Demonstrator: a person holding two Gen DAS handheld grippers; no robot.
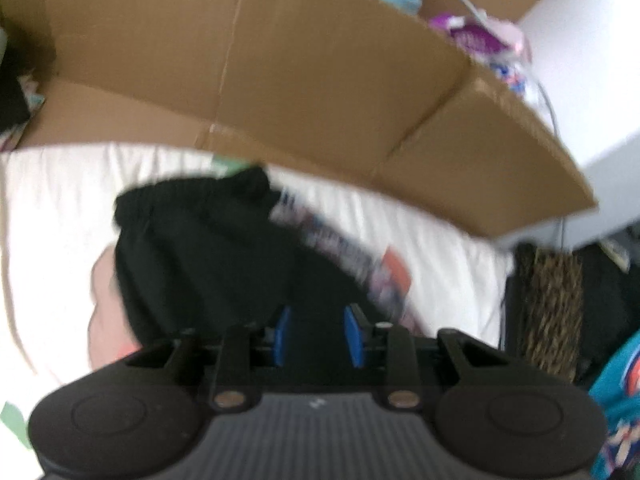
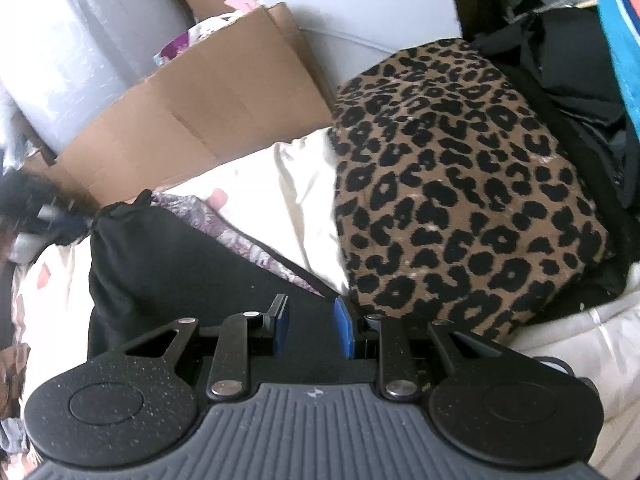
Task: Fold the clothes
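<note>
We grip the black garment (image 1: 208,248) in both the left tool (image 1: 316,332) and right tool (image 2: 312,328), mid-fold; next we lay it flat on the bed (image 1: 60,200).

The left wrist view is smeared throughout by motion blur. The print on the patterned fabric (image 1: 344,252) beside the black garment (image 1: 208,248) cannot be read, and the items inside the cardboard box (image 1: 304,80) are reduced to purple and blue blotches. The tips of the left tool (image 1: 318,334) are sunk in black cloth, so the pads' contact is hidden. In the right wrist view, the right tool (image 2: 312,328) is likewise buried in black cloth (image 2: 180,264). The leopard-print item (image 2: 460,184) covers whatever lies beneath, and the clutter at the left edge is cut off.
</note>
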